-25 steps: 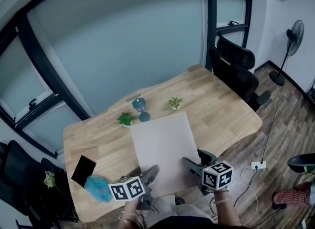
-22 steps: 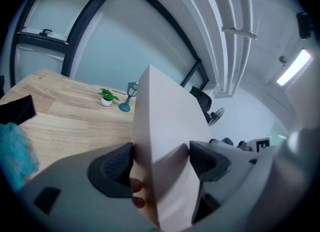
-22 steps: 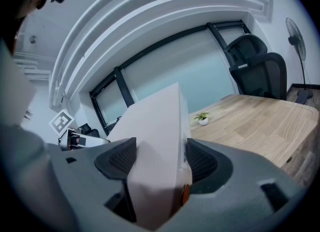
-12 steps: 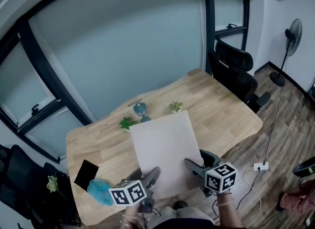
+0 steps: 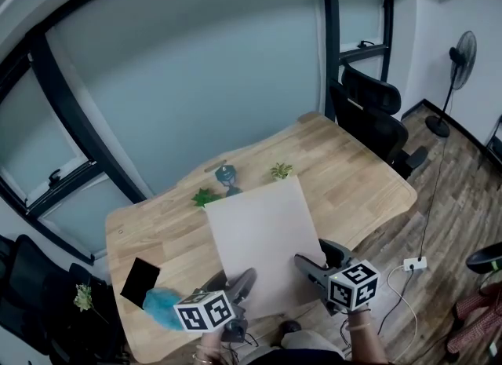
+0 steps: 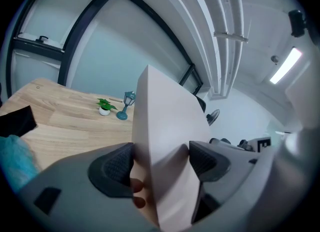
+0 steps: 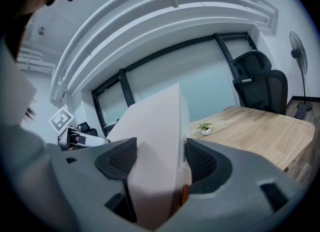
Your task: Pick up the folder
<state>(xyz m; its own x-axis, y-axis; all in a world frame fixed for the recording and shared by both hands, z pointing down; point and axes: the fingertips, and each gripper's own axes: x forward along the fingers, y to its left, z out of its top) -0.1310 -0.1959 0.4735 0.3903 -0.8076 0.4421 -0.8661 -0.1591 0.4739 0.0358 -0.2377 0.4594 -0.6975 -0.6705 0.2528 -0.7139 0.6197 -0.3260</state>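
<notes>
Jaws of left gripper and right gripper clench the folder's near edge, above the table.

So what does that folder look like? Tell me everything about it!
The folder is a big, plain rectangle, pale pinkish-grey, smooth like thin card, with no writing showing. It is closed and flat, held up over the wooden table. The left gripper and right gripper each clamp its near edge, one near each corner.
</notes>
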